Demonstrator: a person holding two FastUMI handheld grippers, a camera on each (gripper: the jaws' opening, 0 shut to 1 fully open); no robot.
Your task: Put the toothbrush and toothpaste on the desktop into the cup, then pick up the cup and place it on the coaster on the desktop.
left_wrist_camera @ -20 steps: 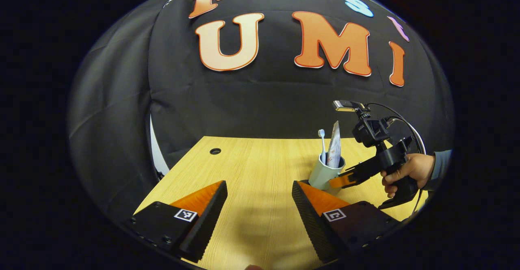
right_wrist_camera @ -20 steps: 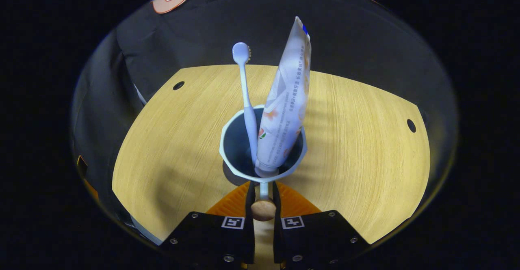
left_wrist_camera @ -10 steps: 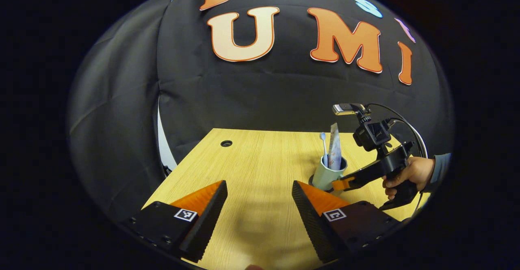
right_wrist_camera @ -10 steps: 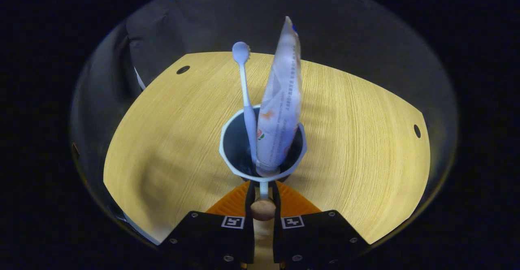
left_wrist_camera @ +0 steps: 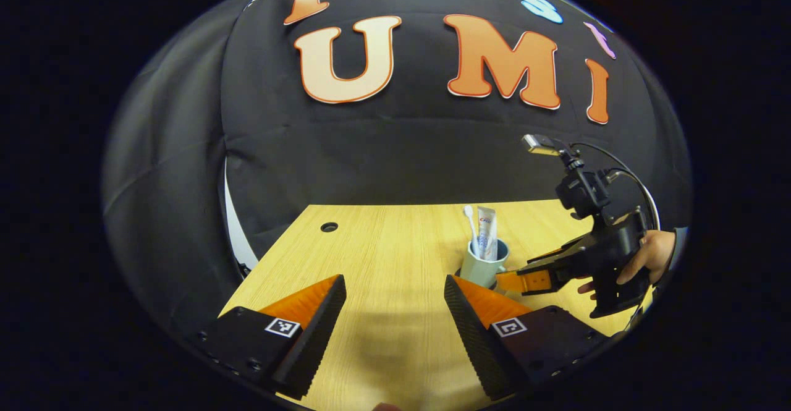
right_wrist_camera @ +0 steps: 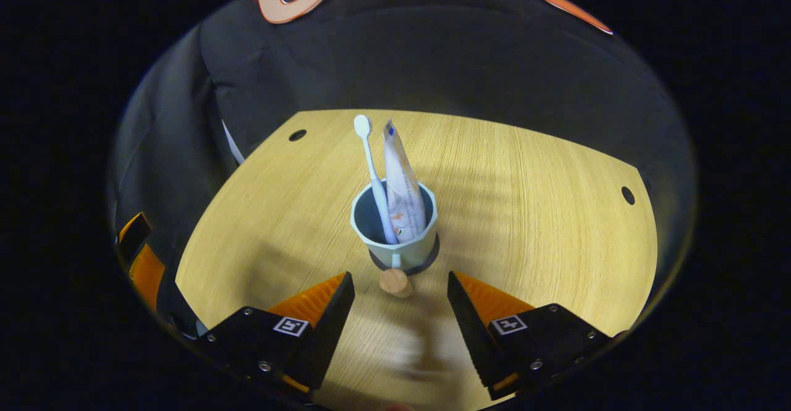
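Released since the earlier frame, the cup's handle is free: the right claw (right_wrist_camera: 400, 303) now stands spread and drawn back at 6 o'clock of the cup (right_wrist_camera: 395, 238), which sits on the dark coaster (right_wrist_camera: 431, 261) on the tabletop (right_wrist_camera: 544, 213). Withdrawal is best kept straight and level, clear of the wooden handle knob (right_wrist_camera: 395, 282). Toothpaste (right_wrist_camera: 403, 194) and toothbrush (right_wrist_camera: 372, 176) stand inside; the left claw (left_wrist_camera: 394, 312), spread, hovers well apart.

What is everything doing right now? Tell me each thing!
cup: upright on the coaster, let go
coaster: flat under the cup
toothbrush: standing in the cup
toothpaste: standing in the cup
right claw: open, behind the handle
left claw: open, holding nothing
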